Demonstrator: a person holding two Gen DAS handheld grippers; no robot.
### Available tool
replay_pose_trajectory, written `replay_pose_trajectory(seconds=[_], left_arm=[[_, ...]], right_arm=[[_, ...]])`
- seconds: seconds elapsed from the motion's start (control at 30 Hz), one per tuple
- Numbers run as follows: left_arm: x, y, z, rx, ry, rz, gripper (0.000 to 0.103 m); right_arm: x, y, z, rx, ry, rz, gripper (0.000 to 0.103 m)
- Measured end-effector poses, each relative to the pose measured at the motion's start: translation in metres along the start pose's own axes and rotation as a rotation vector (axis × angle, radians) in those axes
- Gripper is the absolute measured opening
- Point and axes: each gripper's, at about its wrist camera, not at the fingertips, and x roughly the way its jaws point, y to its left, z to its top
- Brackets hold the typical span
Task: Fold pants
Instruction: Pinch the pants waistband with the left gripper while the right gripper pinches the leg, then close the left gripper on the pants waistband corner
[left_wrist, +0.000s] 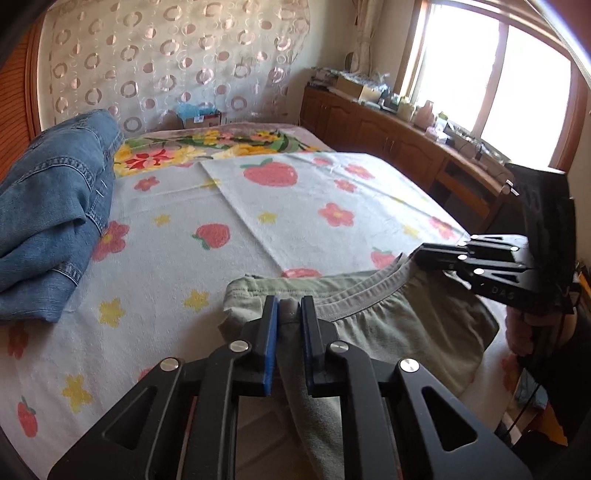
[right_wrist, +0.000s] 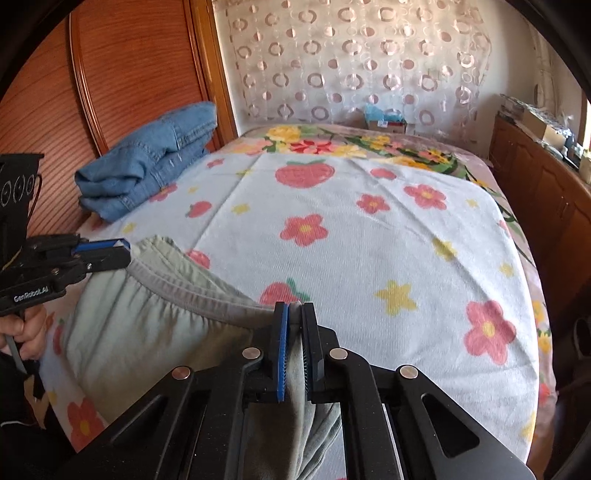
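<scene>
Both claws clamped on green pants (left_wrist: 388, 325) waistband at near edge of bed (right_wrist: 369, 240): left claw (left_wrist: 290, 306) on one end, right claw (right_wrist: 294, 314) on other; folded jeans (left_wrist: 48, 221) far left.

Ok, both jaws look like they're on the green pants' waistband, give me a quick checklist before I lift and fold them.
1. Left gripper pinching the waistband: ok, grey-green fabric sits between its jaws.
2. Right gripper pinching the waistband: ok, fabric clamped.
3. Grips at opposite ends of the green pants: ok, waistband spans between them.
4. Blanket ahead free for laying out: ok.
5. Folded jeans out of the way: ok, at the far left edge.
6. Legs untangled: cannot tell, they hang out of view below the bed edge.
</scene>
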Motion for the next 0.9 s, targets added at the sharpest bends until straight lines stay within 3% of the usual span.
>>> replay_pose_trajectory(seconds=[0.07, 0.13, 0.2, 0.23, 0.27, 0.33, 0.4, 0.57, 0.9], left_arm=[[-0.001, -0.001, -0.001, -0.001, 0.003, 0.000, 0.017], [-0.004, -0.003, -0.003, 0.015, -0.001, 0.041, 0.028], [-0.006, -0.002, -0.004, 0.016, -0.007, 0.043, 0.048], [-0.007, -0.001, -0.005, 0.004, -0.009, 0.033, 0.050], [-0.007, 0.000, -0.006, -0.002, -0.004, 0.035, 0.051], [-0.008, 0.001, -0.007, 0.004, 0.002, 0.055, 0.061], [-0.007, 0.001, -0.009, 0.000, 0.005, 0.064, 0.077], [-0.004, 0.007, -0.014, -0.029, 0.024, 0.078, 0.078], [0.015, 0.021, -0.018, -0.073, 0.080, 0.059, 0.078]], right_arm=[[-0.006, 0.000, -0.002, 0.014, -0.009, 0.005, 0.009], [-0.012, -0.002, -0.004, 0.026, -0.017, 0.005, 0.015], [-0.018, -0.003, -0.007, 0.032, -0.025, 0.001, 0.030], [-0.021, -0.003, -0.008, 0.036, -0.030, -0.005, 0.041], [-0.023, -0.003, -0.011, 0.037, -0.033, -0.015, 0.045], [-0.026, -0.003, -0.014, 0.038, -0.029, -0.028, 0.045], [-0.029, -0.004, -0.017, 0.045, -0.025, -0.034, 0.046], [-0.033, -0.011, -0.024, 0.068, 0.000, -0.055, 0.046], [-0.025, -0.023, -0.020, 0.116, 0.045, -0.006, 0.046]])
